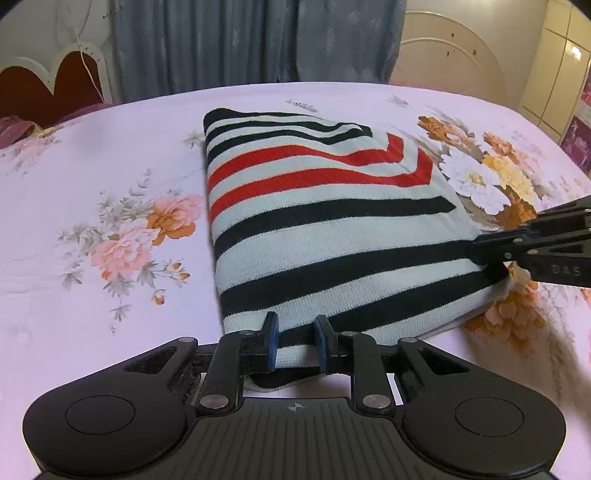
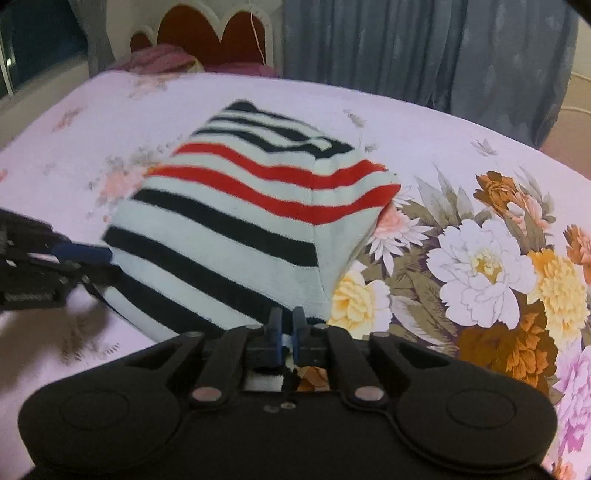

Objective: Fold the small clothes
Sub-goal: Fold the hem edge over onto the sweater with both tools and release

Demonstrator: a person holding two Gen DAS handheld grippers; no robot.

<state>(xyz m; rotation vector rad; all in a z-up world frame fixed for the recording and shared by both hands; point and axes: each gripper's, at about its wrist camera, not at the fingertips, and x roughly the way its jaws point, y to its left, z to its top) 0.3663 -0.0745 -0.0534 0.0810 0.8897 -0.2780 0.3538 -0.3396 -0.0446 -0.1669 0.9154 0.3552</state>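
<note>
**A:** What have you got in front of you?

**B:** One striped knit garment (image 1: 325, 229), folded into a rough rectangle on the bed sheet (image 1: 110, 155). It's pale with dark navy bands and two red stripes near the far end (they bend into a chevron at one corner). It lies near the middle of the floral sheet, beside the big printed flower cluster (image 2: 487, 266).

**A:** And your two tools?

**B:** Your left hand-held gripper (image 1: 295, 341) is clamped on the near hem, blue pads (image 1: 272, 345) pressing the fabric from both sides. Your right hand-held gripper (image 2: 287, 334) is clenched tight on the garment's near right corner, a thin edge of cloth pinched between its fingers.

**A:** Anything else?

**B:** One grey-blue curtain (image 1: 258, 40) behind the bed, one red heart-shaped headboard (image 2: 218, 26).
</note>
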